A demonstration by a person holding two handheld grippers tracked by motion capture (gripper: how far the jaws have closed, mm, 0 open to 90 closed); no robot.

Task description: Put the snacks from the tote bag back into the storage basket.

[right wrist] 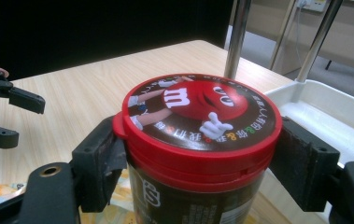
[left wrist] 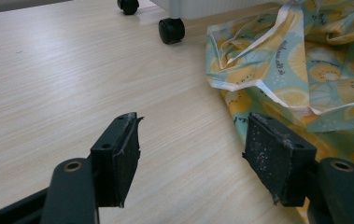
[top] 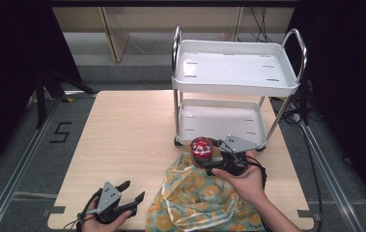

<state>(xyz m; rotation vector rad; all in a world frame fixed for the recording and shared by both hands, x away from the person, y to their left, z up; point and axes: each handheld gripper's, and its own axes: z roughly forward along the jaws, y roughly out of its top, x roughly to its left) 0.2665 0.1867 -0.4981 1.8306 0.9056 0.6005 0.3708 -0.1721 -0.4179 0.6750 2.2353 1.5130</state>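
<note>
Down at the near edge of the table [top: 122, 125], the left gripper [top: 131, 190] sits low in the person's hand, jaws spread wide with nothing between them; in the left gripper view its 2 black pads [left wrist: 121, 158] hang over bare wood, the right-hand pad just at the hem of the cloth [left wrist: 300, 60]. That cloth [top: 195, 195], a crumpled yellow and teal fruit print, lies bunched on the near right part of the table, between the 2 hands. Just past it, the right gripper [top: 208, 163] is clamped on the can [top: 201, 150], and the right gripper view shows it plainly: both pads pressed against the red lid [right wrist: 198, 116], 1 on each side, the can [right wrist: 188, 186] upright with its cartoon-printed top facing up. From above, the can sits at the far edge of the cloth, right in front of the cart's lower shelf; whether its base touches the cloth I cannot tell. Behind it stands the white cart [top: 236, 67], 2 shelves, chrome handles, its near wheels [left wrist: 171, 31] on the table close to the cloth's corner. Far off in the right gripper view, the left gripper [right wrist: 6, 116] shows, spread open.
</note>
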